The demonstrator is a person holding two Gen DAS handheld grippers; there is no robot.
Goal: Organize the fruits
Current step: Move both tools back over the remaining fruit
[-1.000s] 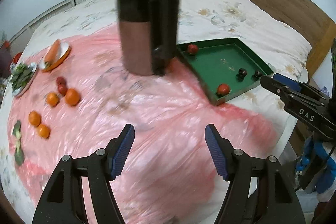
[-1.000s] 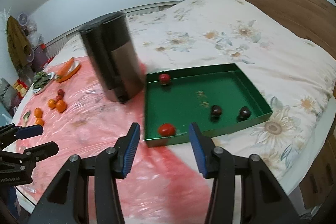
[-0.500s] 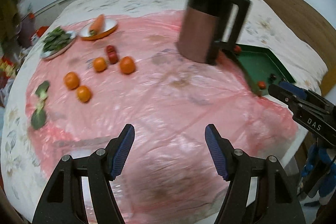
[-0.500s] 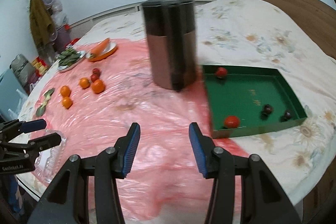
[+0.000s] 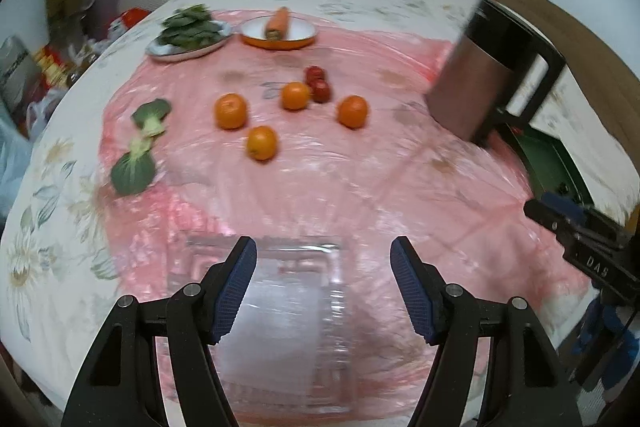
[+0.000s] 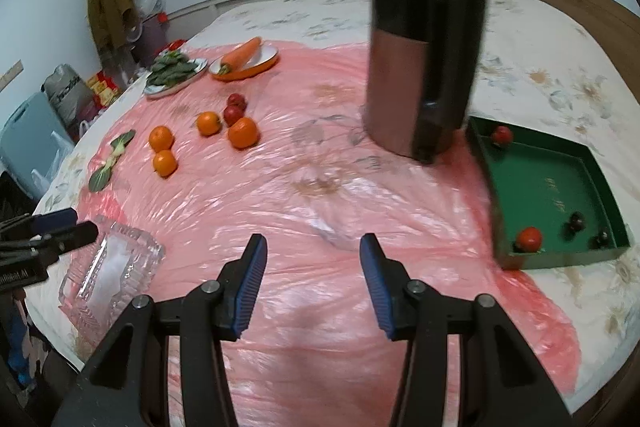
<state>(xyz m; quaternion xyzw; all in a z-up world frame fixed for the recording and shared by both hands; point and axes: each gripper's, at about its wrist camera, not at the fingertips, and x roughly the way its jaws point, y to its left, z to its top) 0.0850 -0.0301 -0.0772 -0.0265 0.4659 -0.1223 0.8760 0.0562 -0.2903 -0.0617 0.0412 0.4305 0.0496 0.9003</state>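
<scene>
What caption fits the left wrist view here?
Open left claw above a clear plastic tray on pink sheeting, four oranges and small red fruits beyond.

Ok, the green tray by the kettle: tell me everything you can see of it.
The green tray is a shallow rectangular box with low upright walls, green inside and out, with faint gold markings on its floor. It lies flat on the bed at the right edge of the pink plastic sheet, one corner beside the dark kettle. Inside lie two red fruits, one near each left corner, and two small dark fruits along the near wall. No gripper touches it.
</scene>
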